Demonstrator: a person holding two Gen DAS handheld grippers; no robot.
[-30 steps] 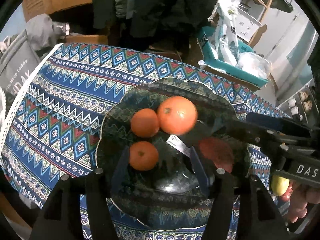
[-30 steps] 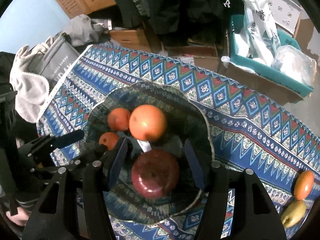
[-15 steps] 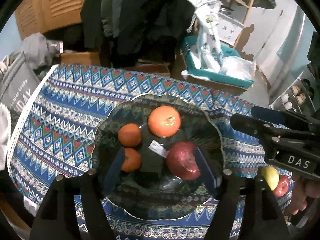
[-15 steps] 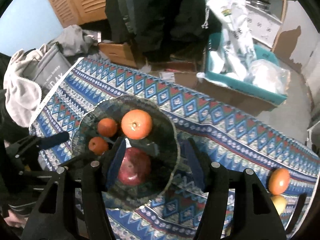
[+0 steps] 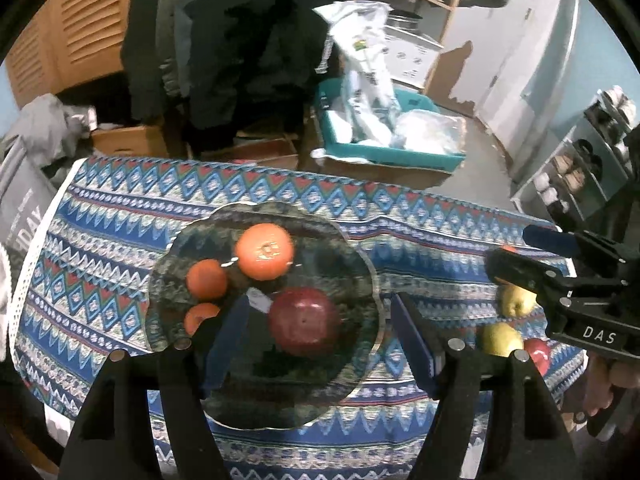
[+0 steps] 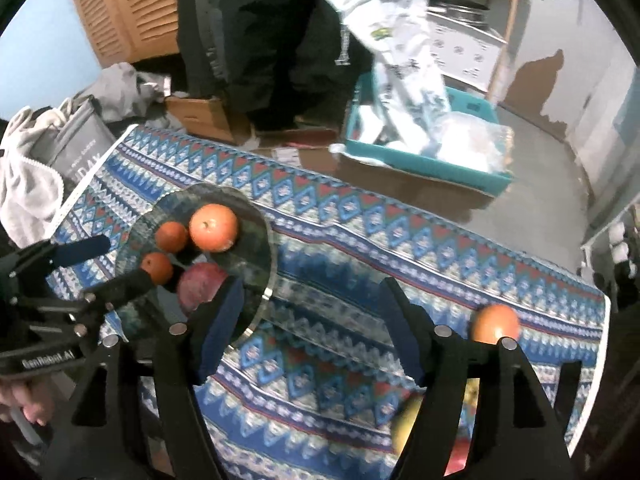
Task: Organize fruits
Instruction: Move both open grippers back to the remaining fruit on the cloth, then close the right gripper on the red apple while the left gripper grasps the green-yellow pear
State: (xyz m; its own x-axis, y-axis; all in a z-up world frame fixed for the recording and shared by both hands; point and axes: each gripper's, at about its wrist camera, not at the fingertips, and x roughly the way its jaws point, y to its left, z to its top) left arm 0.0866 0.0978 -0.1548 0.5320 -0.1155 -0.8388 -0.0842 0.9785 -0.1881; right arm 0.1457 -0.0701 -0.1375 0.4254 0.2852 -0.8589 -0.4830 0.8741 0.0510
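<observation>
Both pairs of fingers are standing apart with nothing between them. On the right gripper (image 6: 312, 324) the blue pads have just been spreading, and only patterned tablecloth (image 6: 360, 248) is showing in the gap; the left gripper (image 5: 316, 340) is hanging above the plate with its jaws equally empty.

From where I'm standing, the dark glass plate (image 5: 360, 256) is sitting toward the nine o'clock side of the table. It is holding a large orange (image 5: 265, 251) at its twelve o'clock, two small tangerines (image 5: 207, 279) at about nine, and a red apple (image 5: 305, 320) at about five, just beside a white label lying in the plate.

The rest of the fruit is waiting well apart, over at the table's three o'clock end: an orange (image 6: 496, 322), two yellow-green apples (image 5: 502, 338) and a red apple (image 5: 538, 354), clustered near the cloth's edge.

My guess is that the right gripper is heading for that cluster. The risk there is crowding: the fruits are lying so near each other and the table edge that a finger coming down between them could nudge a round one off the cloth. On the plate, another fruit dropped against the apple could set it rolling toward the shallow rim.
</observation>
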